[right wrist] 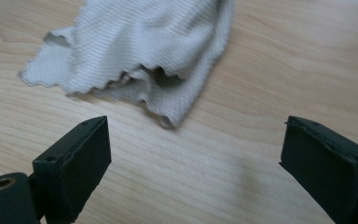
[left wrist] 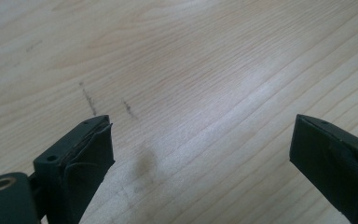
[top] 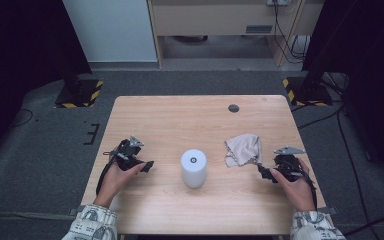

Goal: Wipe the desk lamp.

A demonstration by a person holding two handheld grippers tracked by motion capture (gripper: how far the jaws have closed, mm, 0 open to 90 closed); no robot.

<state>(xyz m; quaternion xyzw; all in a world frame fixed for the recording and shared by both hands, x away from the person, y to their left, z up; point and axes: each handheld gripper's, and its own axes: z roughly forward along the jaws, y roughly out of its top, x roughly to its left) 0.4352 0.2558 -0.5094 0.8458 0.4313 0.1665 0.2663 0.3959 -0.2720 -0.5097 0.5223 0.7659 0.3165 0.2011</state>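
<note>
Evidently the cloth [top: 243,149] was the thing in hand: a beige, ribbed rag, crumpled, lying on the right half of the table [top: 180,115], apart from everything else. In the right gripper view the cloth [right wrist: 140,56] lay just ahead of the jaws and a little toward the left one, its nearest folded corner pointing down at the gap between them but short of it; bare wood showed between corner and pads. Its longer run went roughly across that view, with the wavy hem facing the gripper.

Right gripper [top: 266,172] sat just beside the cloth on its near right side, jaws wide apart and holding nothing. In its own view the right gripper [right wrist: 193,144] looked down on the wood at a slant.

White cylinder [top: 193,168] stood upright near mid-table, left of the cloth and not touching it, between the two hands.

Left gripper [top: 147,166] was well apart from the cloth, beyond the cylinder, jaws likewise spread and empty; the left gripper [left wrist: 200,140] looked on bare wood with a few dark scuffs.

Judgement: right hand was plainly nearer. A short advance along its own line, shaded left, would bring the corner between the pads.
</note>
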